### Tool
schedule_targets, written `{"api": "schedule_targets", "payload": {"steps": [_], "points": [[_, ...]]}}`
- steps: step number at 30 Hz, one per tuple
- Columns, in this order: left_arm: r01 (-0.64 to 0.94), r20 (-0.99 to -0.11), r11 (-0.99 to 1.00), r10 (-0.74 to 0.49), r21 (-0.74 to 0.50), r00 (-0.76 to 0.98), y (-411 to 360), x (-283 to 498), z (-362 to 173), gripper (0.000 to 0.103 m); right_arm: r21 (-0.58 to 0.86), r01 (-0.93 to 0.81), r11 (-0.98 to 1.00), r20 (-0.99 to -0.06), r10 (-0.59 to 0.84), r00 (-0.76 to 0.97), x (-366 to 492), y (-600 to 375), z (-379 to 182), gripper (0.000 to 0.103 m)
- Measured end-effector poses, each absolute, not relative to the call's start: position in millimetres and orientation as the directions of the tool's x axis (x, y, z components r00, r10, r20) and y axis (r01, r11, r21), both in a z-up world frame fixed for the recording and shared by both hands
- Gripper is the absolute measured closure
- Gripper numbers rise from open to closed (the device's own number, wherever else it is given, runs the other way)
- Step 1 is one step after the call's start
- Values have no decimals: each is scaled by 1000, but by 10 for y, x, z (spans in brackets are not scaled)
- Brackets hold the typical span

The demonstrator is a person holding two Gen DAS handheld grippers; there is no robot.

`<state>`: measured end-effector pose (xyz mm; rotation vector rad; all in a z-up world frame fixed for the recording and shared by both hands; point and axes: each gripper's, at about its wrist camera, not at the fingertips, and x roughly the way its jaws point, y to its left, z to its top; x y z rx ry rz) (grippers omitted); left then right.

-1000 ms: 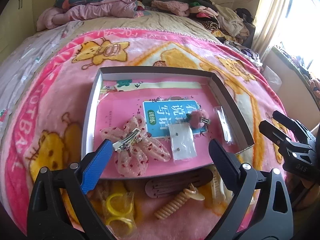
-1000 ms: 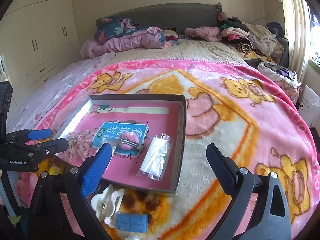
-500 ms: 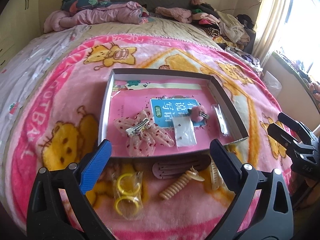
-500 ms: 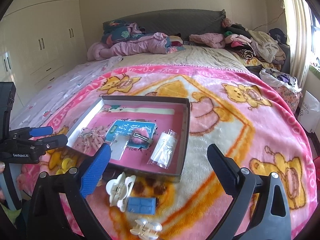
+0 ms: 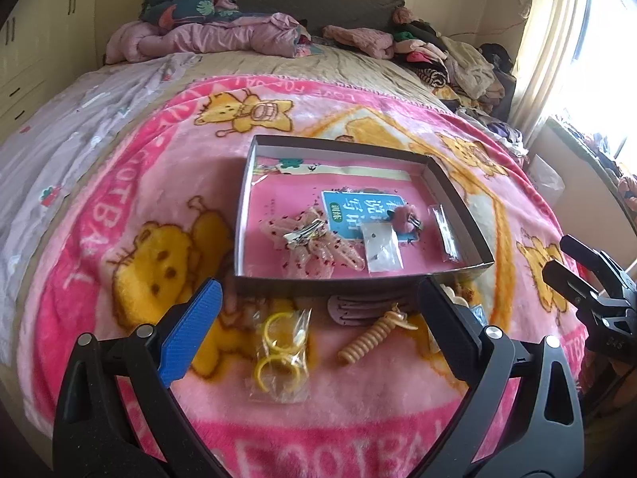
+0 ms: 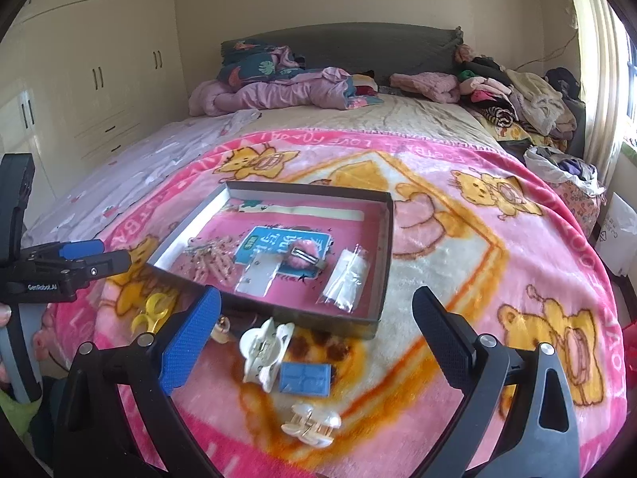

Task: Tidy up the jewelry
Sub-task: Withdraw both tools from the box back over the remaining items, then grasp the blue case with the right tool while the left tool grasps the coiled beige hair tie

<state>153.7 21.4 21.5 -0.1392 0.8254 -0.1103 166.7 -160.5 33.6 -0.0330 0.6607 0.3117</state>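
A shallow grey box (image 5: 454, 187) (image 6: 384, 263) with a pink floor lies on the pink blanket. In it are a pink lace bow clip (image 5: 314, 241), a fuzzy pink clip (image 5: 406, 217) (image 6: 304, 255) and small clear bags (image 5: 382, 247) (image 6: 346, 275). In front of the box lie bagged yellow rings (image 5: 280, 352), a beige spiral clip (image 5: 368, 338), a brown comb clip (image 5: 358, 310), white claw clips (image 6: 262, 348) (image 6: 312, 424) and a blue clip (image 6: 304, 378). My left gripper (image 5: 318, 330) is open and empty above the loose items. My right gripper (image 6: 316, 338) is open and empty.
The pink cartoon blanket (image 5: 139, 207) covers the bed. Piled clothes (image 6: 513, 99) and bedding (image 6: 278, 87) lie at the headboard. White wardrobes (image 6: 91, 75) stand at left. The window (image 5: 601, 40) is at right. A yellow clip (image 6: 153, 310) lies by the box's near left corner.
Both grippers have pulled back and up from the box. More loose items in front of the box have come into view. Nothing was taken hold of.
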Motion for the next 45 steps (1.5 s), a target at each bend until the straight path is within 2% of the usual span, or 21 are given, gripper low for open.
{"api": "schedule_targets", "payload": {"steps": [17,43,45], "points": [[47,-731,992,-117,-116,672,209,1173,82,13,68,-343,937,-641,304,705,1392,-1517,158,9],[201,-789,979,-152,-37,596,-365,1151,-369,13,110,-326,939,-706,304,639,1342,-1686,-328,9],[214,-793,977,-147,-21,592,-411,1190,-400,17,117,-315,942,-713,300,634,1382,-1704,-376,9]]}}
